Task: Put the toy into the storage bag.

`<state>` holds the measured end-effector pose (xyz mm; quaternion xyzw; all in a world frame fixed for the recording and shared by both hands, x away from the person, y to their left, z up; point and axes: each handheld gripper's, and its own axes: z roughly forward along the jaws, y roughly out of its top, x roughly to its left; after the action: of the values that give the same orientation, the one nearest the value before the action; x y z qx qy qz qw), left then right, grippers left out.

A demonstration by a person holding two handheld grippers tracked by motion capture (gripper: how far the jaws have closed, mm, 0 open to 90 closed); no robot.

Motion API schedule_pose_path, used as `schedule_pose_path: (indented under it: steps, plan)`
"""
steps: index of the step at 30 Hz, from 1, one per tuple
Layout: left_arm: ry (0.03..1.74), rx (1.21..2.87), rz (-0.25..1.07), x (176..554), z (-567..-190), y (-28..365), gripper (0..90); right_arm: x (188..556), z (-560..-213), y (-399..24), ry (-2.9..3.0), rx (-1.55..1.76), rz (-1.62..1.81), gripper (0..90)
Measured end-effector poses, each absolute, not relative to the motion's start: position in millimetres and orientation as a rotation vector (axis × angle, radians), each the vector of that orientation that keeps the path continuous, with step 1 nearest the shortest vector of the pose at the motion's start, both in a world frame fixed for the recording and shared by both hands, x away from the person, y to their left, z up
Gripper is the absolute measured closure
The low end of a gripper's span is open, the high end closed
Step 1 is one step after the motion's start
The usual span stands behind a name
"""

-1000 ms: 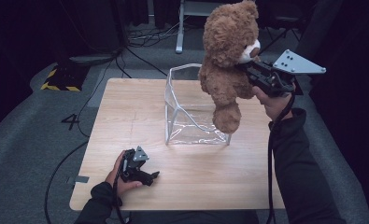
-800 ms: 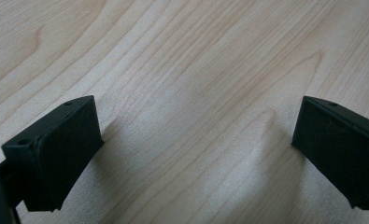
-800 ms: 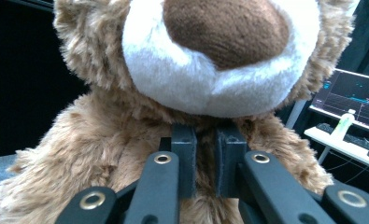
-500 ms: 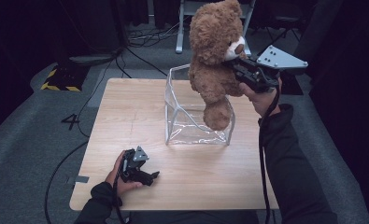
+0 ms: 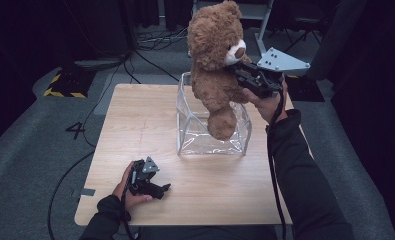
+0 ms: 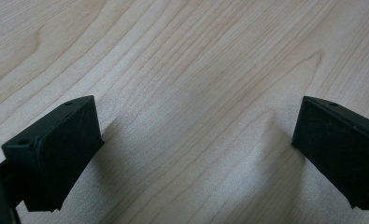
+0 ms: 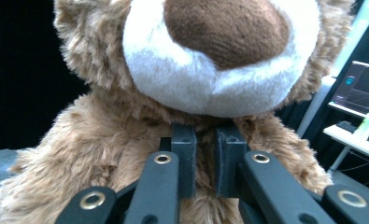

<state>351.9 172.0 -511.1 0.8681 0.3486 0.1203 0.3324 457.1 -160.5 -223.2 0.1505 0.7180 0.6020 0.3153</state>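
Right gripper point(image 5: 237, 72) pinches the brown teddy bear point(image 5: 216, 65) at the neck under its muzzle, jaws nearly closed on fur; bear hangs above the clear plastic bin point(image 5: 212, 135), feet inside the rim. Left gripper point(image 5: 152, 189) rests on the wooden table point(image 5: 135, 125), jaws wide apart, holding nothing.
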Motion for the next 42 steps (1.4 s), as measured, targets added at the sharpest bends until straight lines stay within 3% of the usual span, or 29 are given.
schedule_pose_path:
  steps: [26,42]
  plan:
    - [0.909,2.269,0.316,352,-511,172,1.4,471,-247,-130,1.995,0.383,1.55,81.1]
    - [0.911,2.268,0.317,352,-511,172,1.4,486,-275,-138,2.094,0.412,1.457,81.1]
